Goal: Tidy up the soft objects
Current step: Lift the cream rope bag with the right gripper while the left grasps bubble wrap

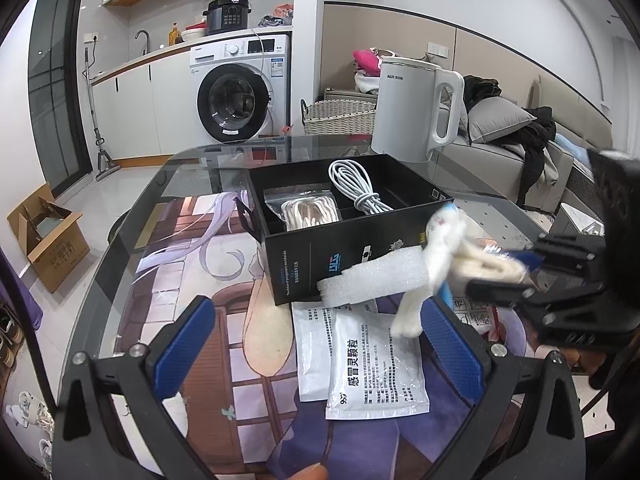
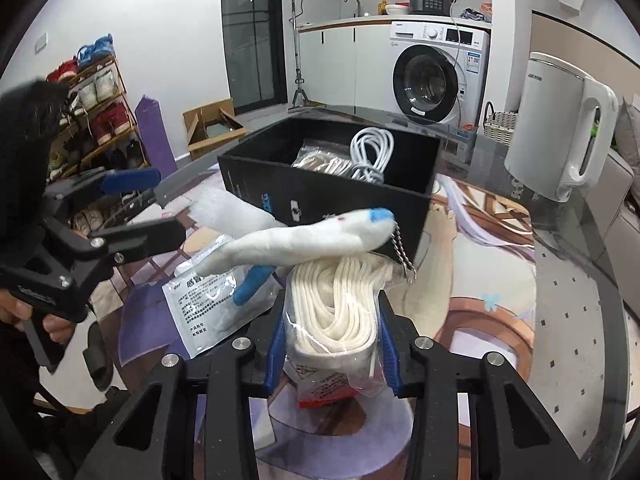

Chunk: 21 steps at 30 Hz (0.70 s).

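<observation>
Two claws are seen over a glass-topped surface (image 1: 120, 216) covered by a printed mat. The right claw (image 2: 334, 332) is clamped on a clear bag of coiled white rope (image 2: 336, 300), its blue pads pressed against both sides of the bag; in the left wrist view the same claw (image 1: 504, 276) is seen from the side with the bag (image 1: 488, 264) between its fingers. A white plush toy (image 2: 296, 240) with blue tips is draped across the top of the rope bag, and a small metal chain (image 2: 402, 252) hangs from it. The left claw (image 1: 316, 344) is held wide with nothing between its blue pads, above two white sachets (image 1: 372, 368) lying flat on the mat. A black box (image 1: 352, 216) stands open just beyond the sachets; in it lie a second bag of tan cord (image 1: 310, 212) on the left and a bundled white cable (image 1: 356, 184) on the right. A strip of white foam (image 1: 368, 276) rests against the front wall of the box. A white kettle (image 1: 416, 112) stands behind the box on the surface.
</observation>
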Motion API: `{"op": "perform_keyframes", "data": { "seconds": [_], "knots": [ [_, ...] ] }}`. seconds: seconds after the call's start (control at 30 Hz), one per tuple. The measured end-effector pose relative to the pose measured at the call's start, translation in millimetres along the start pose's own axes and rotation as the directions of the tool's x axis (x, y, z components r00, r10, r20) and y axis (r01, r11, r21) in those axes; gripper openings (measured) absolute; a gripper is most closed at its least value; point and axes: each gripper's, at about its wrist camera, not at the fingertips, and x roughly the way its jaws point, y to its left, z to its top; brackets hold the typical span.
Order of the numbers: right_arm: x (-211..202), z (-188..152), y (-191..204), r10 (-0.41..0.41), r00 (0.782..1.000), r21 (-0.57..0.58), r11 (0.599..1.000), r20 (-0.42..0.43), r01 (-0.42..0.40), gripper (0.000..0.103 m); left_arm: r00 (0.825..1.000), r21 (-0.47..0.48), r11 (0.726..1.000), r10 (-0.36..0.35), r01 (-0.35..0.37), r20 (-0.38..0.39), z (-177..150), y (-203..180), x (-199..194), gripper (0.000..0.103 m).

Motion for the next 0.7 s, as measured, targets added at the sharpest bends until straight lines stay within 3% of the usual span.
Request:
{"op": "perform_keyframes", "data": {
  "seconds": [0.3, 0.7],
  "knots": [
    [-50, 12, -11, -0.027, 0.993, 0.018, 1.000, 0.117, 0.025, 0.039, 1.000, 0.012, 1.000, -0.013, 0.013, -0.014, -2, -3, 2, 0.103],
    [-53, 13, -13, -0.036, 0.989, 0.037, 0.999, 0.144, 0.031, 0.039, 0.998, 0.009, 0.999, -0.054, 0.054, -0.043, -3, -14, 11, 0.103]
  ]
}}
